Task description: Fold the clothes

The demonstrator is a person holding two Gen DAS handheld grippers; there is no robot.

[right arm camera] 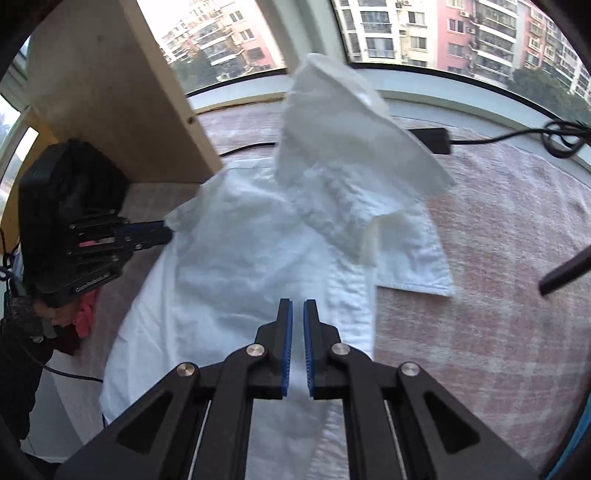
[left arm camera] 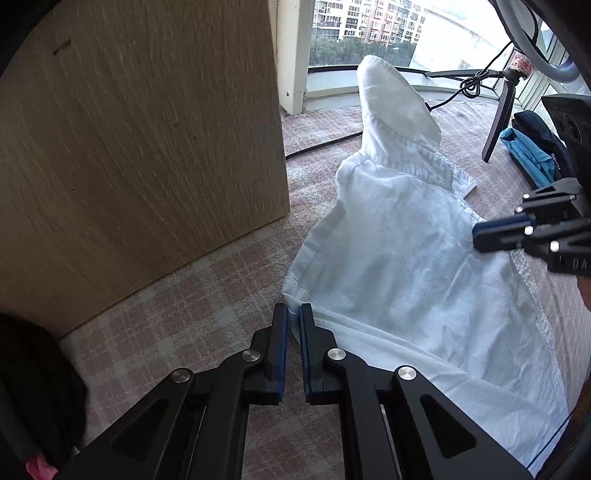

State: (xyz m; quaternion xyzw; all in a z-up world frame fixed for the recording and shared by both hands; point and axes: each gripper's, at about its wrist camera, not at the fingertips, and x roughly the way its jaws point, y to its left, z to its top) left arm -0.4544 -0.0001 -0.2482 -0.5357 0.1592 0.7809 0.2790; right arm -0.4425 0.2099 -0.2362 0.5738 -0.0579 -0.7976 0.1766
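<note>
Left tongs (left arm camera: 293,312) sit at the near left edge of the white shirt (left arm camera: 406,266), blue pads a sliver apart, fabric edge right between the tips but not really pinched. Right tongs (right arm camera: 298,308) hover over the shirt's button strip, also barely cracked, gripping nothing. The shirt lies spread on the pink plaid bed cover (right arm camera: 480,258), one sleeve (right arm camera: 332,122) sticking up. Further back: a wooden panel (left arm camera: 147,129) at the left, then the window (right arm camera: 406,33).
</note>
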